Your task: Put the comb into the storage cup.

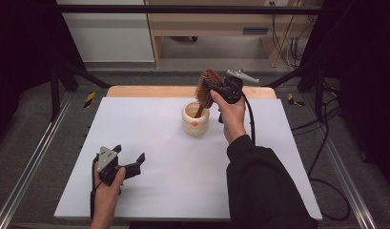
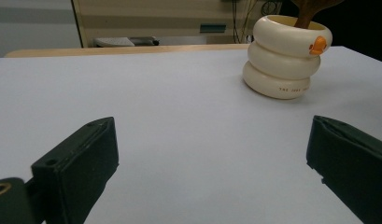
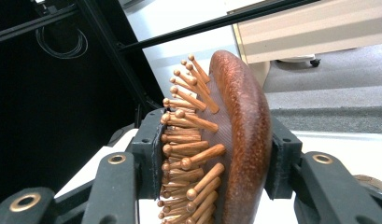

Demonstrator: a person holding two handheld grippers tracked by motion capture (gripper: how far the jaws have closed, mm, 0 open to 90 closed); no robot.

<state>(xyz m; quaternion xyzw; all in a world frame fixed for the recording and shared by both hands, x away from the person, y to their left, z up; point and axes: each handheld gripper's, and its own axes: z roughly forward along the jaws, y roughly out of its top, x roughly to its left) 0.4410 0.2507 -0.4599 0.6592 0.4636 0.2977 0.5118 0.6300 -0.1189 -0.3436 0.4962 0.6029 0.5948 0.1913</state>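
A wooden hairbrush (image 1: pixel 206 88) with wooden pins stands with its handle down in a cream ringed cup (image 1: pixel 195 120) near the table's back middle. My right gripper (image 1: pixel 212 87) is shut on the brush's head; in the right gripper view the hairbrush (image 3: pixel 240 140) is squeezed between both pads, pins to the left, smooth back to the right. My left gripper (image 1: pixel 130 161) rests low over the table at the front left, open, with nothing between its jaws. The left gripper view shows the cup (image 2: pixel 286 56) with an orange duck mark, and the brush handle (image 2: pixel 306 15) sticking out.
The white table top (image 1: pixel 159 143) has bare room between the cup and the left gripper. A wooden strip (image 1: pixel 145 91) runs along the back edge. Black frame posts and cables stand at both sides. A shelf unit sits behind on the floor.
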